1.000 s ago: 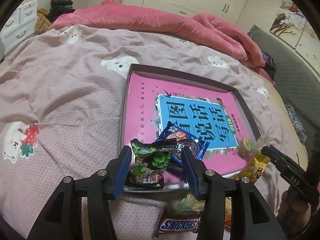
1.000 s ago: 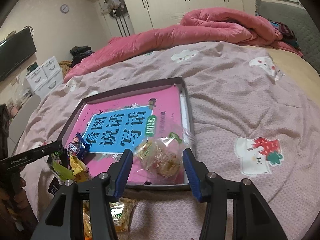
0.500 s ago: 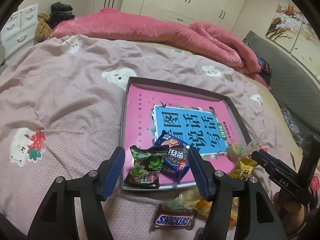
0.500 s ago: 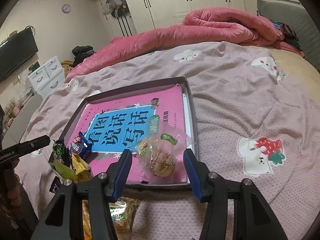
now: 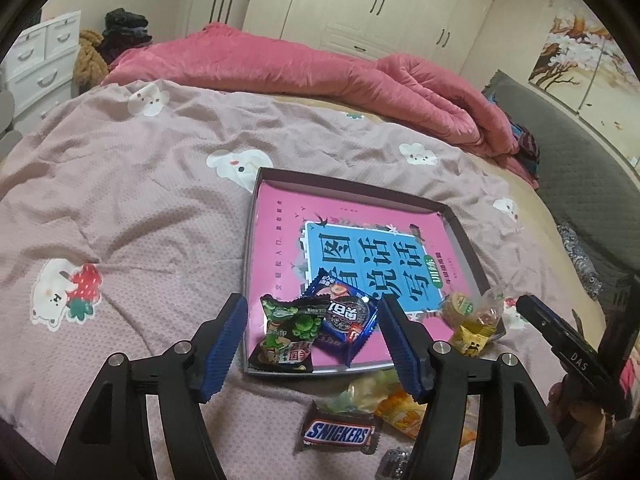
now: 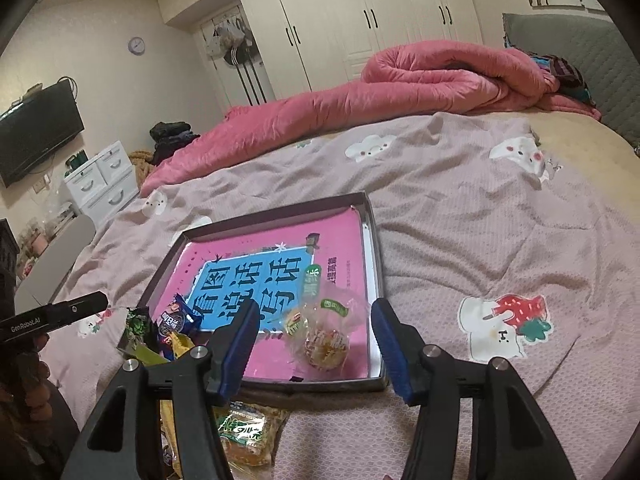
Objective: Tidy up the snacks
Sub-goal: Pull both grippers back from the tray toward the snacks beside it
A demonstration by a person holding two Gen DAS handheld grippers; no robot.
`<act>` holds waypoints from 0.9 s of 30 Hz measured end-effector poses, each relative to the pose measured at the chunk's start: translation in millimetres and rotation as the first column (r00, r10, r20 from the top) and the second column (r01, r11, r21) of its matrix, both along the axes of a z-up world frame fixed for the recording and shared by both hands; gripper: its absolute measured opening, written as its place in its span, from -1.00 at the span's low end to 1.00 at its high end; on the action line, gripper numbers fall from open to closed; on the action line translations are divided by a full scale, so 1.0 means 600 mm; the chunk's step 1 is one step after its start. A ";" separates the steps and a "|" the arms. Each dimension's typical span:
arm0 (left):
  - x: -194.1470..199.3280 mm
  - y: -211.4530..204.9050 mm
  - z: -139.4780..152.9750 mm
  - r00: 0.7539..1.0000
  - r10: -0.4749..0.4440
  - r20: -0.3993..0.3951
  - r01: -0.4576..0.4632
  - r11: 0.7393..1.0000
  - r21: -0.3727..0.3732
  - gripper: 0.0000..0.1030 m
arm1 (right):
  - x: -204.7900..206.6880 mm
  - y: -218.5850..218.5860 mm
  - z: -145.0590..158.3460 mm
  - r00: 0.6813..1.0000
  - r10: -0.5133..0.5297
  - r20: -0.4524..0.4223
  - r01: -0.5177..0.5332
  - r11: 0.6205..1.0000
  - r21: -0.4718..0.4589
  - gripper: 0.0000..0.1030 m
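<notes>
We hold both grippers over the near edge of the tray (image 5: 460, 220), a shallow dark box lined with a glossy pink and blue sheet of Chinese characters. Our left gripper (image 5: 312, 344) is spread wide and empty; inside the tray's near corner lie a crinkly green packet (image 5: 290, 330) and a blue cookie packet (image 5: 346, 316). Just outside that edge, a bar reading SNICKERS (image 5: 338, 434) rests on the quilted bedspread (image 5: 140, 208). Our right gripper (image 6: 314, 344) also gapes, a clear-wrapped pastry (image 6: 324, 342) lying loose in the tray.
</notes>
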State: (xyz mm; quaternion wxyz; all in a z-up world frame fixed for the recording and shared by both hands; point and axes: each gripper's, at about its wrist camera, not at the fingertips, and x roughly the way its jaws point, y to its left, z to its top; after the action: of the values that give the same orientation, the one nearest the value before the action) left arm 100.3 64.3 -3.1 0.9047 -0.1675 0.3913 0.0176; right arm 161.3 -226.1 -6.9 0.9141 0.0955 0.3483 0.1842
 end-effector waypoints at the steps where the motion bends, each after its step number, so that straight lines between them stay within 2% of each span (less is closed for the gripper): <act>1: -0.001 -0.001 0.001 1.000 -0.002 -0.001 0.002 1.000 -0.002 0.38 | -0.002 0.000 0.002 1.000 0.001 0.002 -0.001 1.000 0.000 0.12; 3: -0.004 -0.002 0.005 1.000 -0.002 0.001 0.002 1.000 -0.007 0.47 | -0.007 0.000 0.006 1.000 0.006 0.010 -0.006 1.000 0.002 0.12; 27: -0.044 -0.030 0.027 0.998 -0.060 0.005 0.060 0.998 0.010 0.48 | -0.069 0.035 0.039 0.993 0.108 0.049 -0.108 0.994 -0.001 0.18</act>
State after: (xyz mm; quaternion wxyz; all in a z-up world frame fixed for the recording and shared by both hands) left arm 73.6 46.3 13.1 0.9067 -0.1514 0.3937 -0.0082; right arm 119.8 -204.8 16.8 0.9111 0.0727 0.3303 0.2358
